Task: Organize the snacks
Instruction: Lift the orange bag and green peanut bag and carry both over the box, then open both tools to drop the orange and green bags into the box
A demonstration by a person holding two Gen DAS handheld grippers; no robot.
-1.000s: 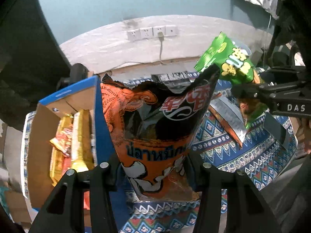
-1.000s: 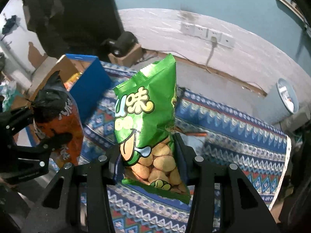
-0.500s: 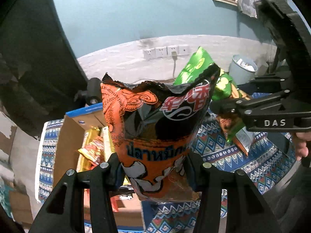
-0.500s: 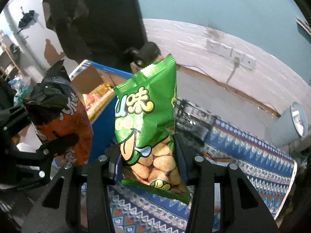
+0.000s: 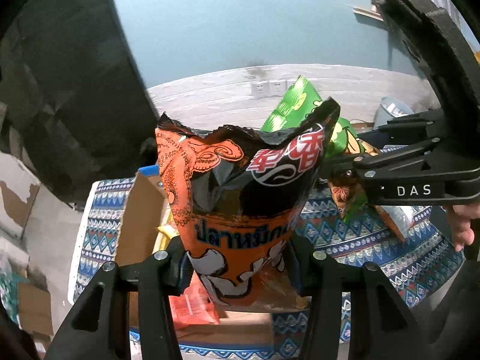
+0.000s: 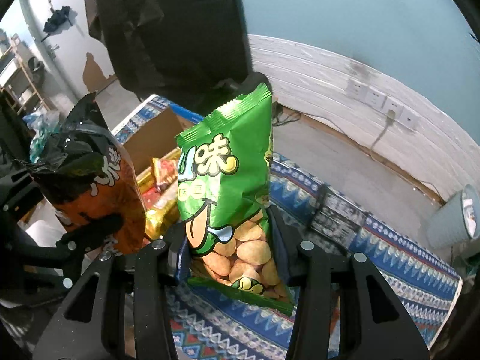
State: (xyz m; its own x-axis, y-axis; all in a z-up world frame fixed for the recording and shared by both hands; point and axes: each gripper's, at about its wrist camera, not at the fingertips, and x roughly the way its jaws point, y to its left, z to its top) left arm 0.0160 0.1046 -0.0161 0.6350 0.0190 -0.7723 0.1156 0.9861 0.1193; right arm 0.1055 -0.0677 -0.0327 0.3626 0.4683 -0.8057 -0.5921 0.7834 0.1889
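The left tool (image 5: pixel 240 265) squeezes an orange squid bag (image 5: pixel 240 198). The right tool (image 6: pixel 231 252) squeezes a green snack bag (image 6: pixel 228 186). Both bags are up above the cardboard box (image 6: pixel 150 141) of snacks.

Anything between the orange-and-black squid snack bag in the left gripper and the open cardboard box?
Nothing visible. The left gripper holds the orange-and-black squid snack bag above the open cardboard box, whose top is uncovered, with packets already inside. The green snack bag in the right gripper hangs alongside, not beneath.
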